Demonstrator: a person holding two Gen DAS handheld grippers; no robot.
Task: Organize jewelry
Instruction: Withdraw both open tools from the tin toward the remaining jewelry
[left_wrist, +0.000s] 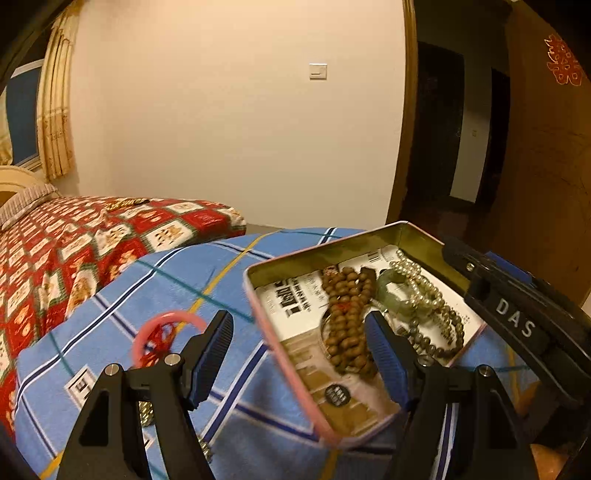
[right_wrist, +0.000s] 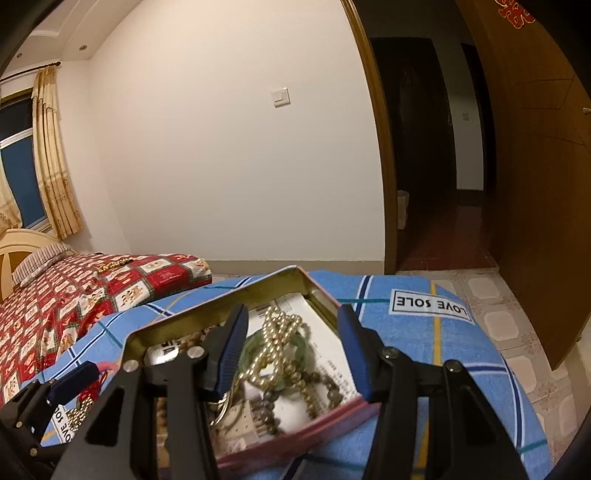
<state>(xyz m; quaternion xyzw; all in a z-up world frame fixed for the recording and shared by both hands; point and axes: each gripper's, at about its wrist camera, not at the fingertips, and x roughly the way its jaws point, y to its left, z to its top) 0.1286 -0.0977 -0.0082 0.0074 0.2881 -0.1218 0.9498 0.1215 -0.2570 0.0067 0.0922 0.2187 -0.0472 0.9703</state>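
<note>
An open pink-edged tin (left_wrist: 288, 350) lies on a blue plaid cloth (left_wrist: 155, 295). In it are a brown bead string (left_wrist: 345, 314), a green jade bangle (left_wrist: 393, 293), a pearl strand (left_wrist: 417, 280) and a dark bead bracelet (left_wrist: 443, 336). My left gripper (left_wrist: 299, 354) is open, its fingers astride the tin's left wall. A pink bangle with red cord (left_wrist: 162, 332) lies on the cloth to the left. My right gripper (right_wrist: 291, 347) is open over the tin (right_wrist: 295, 450), above the pearl strand (right_wrist: 273, 343) and jade bangle (right_wrist: 255, 343).
A bed with a red patterned cover (left_wrist: 74, 243) stands to the left, with gold beads (left_wrist: 125, 203) on it. Small gold beads (right_wrist: 79, 410) lie on the cloth by the left gripper. An open wooden door (right_wrist: 535, 184) and tiled floor (right_wrist: 517, 332) are to the right.
</note>
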